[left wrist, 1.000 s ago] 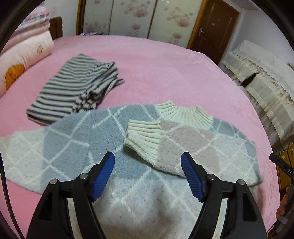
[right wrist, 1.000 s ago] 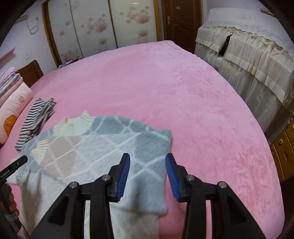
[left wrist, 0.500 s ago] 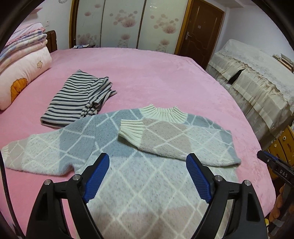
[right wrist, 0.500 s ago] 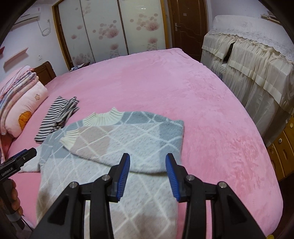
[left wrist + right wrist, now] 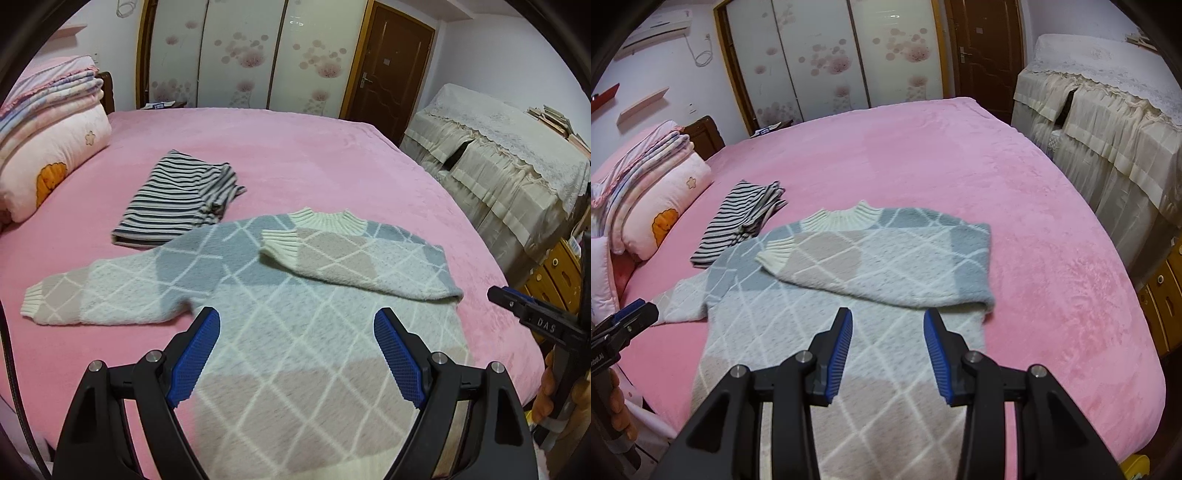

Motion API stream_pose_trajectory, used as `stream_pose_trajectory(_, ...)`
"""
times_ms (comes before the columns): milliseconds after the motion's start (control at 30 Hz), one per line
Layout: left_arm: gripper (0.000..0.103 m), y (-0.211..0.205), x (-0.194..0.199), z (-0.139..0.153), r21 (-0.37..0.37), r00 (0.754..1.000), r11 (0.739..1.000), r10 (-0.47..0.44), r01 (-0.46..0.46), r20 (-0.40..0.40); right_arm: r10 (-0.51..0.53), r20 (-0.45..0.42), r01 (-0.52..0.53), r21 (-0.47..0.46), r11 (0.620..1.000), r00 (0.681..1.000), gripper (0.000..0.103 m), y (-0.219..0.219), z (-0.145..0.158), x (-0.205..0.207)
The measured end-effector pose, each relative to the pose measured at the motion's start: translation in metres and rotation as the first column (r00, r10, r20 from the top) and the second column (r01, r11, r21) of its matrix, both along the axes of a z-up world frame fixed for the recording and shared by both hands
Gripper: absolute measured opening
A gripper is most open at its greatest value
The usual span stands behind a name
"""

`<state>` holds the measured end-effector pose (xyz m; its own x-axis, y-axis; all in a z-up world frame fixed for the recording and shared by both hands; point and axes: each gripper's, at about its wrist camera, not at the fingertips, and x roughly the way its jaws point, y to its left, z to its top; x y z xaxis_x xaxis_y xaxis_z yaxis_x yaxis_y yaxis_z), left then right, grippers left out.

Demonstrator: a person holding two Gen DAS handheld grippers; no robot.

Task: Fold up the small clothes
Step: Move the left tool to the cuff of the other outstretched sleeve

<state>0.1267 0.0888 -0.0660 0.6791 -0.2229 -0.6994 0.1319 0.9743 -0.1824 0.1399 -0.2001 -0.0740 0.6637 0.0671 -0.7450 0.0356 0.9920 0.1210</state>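
Two garments on the pink bed (image 5: 332, 155) right now. Your sweater (image 5: 295, 332) lies flat near the bed's near edge, collar pointing toward the far edge. One sleeve (image 5: 354, 262) is folded across the chest, the other sleeve (image 5: 110, 295) sticks straight out toward the pillow side. The striped top (image 5: 177, 203) is folded and sits just beyond that outstretched sleeve, near the pillows (image 5: 48, 162) at the head end.

Your left claw (image 5: 297, 354) is spread wide above the sweater's body, nothing between the pads. Your right claw (image 5: 888, 354) is partly spread, also empty, hanging over the lower body just below the folded sleeve. Neither one is touching the knit as far as you can tell from either wrist view.
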Motion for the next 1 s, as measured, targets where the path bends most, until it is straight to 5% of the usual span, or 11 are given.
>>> stream_pose_trajectory(500,0.085,0.151,-0.025,0.024,0.011,0.984,0.987,0.156,-0.158,0.09,0.181,0.021,-0.18,-0.014,0.984,0.983,0.041,0.141,0.022,0.0)
stream_pose_trajectory(1000,0.085,0.284,0.012,-0.007,-0.038,0.939,0.939,0.342,-0.341,0.019,0.341,0.006,-0.34,-0.053,0.939,0.94,0.041,0.271,0.015,0.026)
